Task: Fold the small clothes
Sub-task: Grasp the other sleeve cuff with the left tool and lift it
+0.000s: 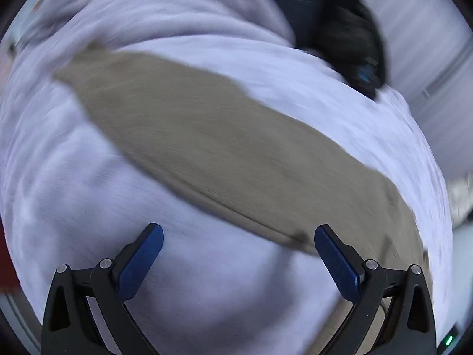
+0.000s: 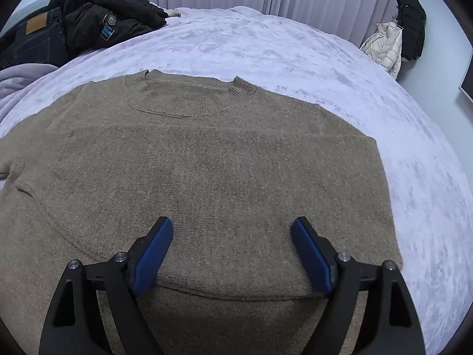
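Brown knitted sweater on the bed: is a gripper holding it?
No. The brown knitted sweater lies flat; the left gripper and right gripper are both open, holding nothing.

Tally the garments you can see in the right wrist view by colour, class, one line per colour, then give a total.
Brown: 1, the knit sweater spread flat on the lavender blanket.
Black: 2, the jacket heaped on the bed and the coat hanging on the wall.
Dark blue: 1, the jeans.
Cream: 1, the puffer jacket.
Total: 5
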The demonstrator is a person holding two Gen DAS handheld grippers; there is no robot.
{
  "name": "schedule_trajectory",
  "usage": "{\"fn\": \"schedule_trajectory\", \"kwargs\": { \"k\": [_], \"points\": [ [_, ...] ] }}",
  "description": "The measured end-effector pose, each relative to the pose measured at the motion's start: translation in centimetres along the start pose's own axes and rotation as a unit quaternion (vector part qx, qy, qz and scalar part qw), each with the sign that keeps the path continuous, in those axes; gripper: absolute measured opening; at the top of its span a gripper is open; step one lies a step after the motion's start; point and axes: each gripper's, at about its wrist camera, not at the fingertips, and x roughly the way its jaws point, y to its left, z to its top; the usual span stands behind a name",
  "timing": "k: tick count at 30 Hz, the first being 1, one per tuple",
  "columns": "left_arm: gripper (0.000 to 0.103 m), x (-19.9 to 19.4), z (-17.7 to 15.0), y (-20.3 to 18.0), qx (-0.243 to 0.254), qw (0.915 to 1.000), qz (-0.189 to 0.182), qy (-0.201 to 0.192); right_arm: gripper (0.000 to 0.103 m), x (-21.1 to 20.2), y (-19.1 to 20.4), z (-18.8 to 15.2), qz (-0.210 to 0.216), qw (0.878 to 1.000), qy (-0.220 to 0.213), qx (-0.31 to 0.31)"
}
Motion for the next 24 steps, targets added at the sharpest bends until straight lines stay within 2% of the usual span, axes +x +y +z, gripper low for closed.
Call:
{"fn": "schedule_trajectory", "kwargs": {
  "k": [2, 7, 11, 13, 14, 15, 17, 18, 20, 24],
  "points": [
    [0.103, 0.3, 2.2, 2.8, -0.046, 0.998, -0.043, -0.003, 0.086, 0.2, 0.4, 0.1, -0.005, 1.0, 0.0, -0.004],
    [0.103, 1.5, 7.4, 6.9, -0.108, 0.9901, -0.085, -0.028, 0.086, 0.1, 0.6, 0.2, -0.009, 1.0, 0.0, -0.005],
    [0.103, 2.0, 8.9, 10.5, -0.17, 0.9679, -0.18, -0.042, 0.087, 0.1, 0.5, 0.1, -0.01, 1.0, 0.001, -0.004],
    [0.102, 1.8, 9.4, 11.7, -0.178, 0.9599, -0.21, -0.052, 0.087, 0.1, 0.6, 0.1, -0.013, 1.0, 0.002, -0.006],
    [0.09, 1.7, 9.5, 12.0, -0.178, 0.9587, -0.214, -0.058, 0.087, 0.2, 0.7, 0.1, -0.016, 1.0, 0.003, -0.008],
    [0.081, 1.6, 9.6, 12.1, -0.171, 0.9621, -0.203, -0.062, 0.087, 0.2, 0.8, 0.1, -0.019, 1.0, 0.004, -0.009],
    [0.024, 2.1, 10.0, 12.2, -0.152, 0.9687, -0.191, -0.044, 0.088, 0.0, 1.0, 0.3, -0.027, 1.0, 0.007, -0.012],
    [0.016, 2.7, 10.2, 12.3, -0.148, 0.9699, -0.191, -0.027, 0.088, -0.2, 1.0, 0.4, -0.031, 0.999, 0.012, -0.011],
    [0.009, 3.1, 10.3, 12.5, -0.138, 0.9733, -0.182, -0.019, 0.088, -0.9, 1.2, 0.9, -0.031, 0.999, 0.021, -0.003],
    [0.009, 0.9, 10.4, 11.5, -0.098, 0.9817, -0.154, -0.054, 0.088, -3.2, 3.2, 2.5, -0.005, 1.0, 0.003, -0.004]
  ]
}}
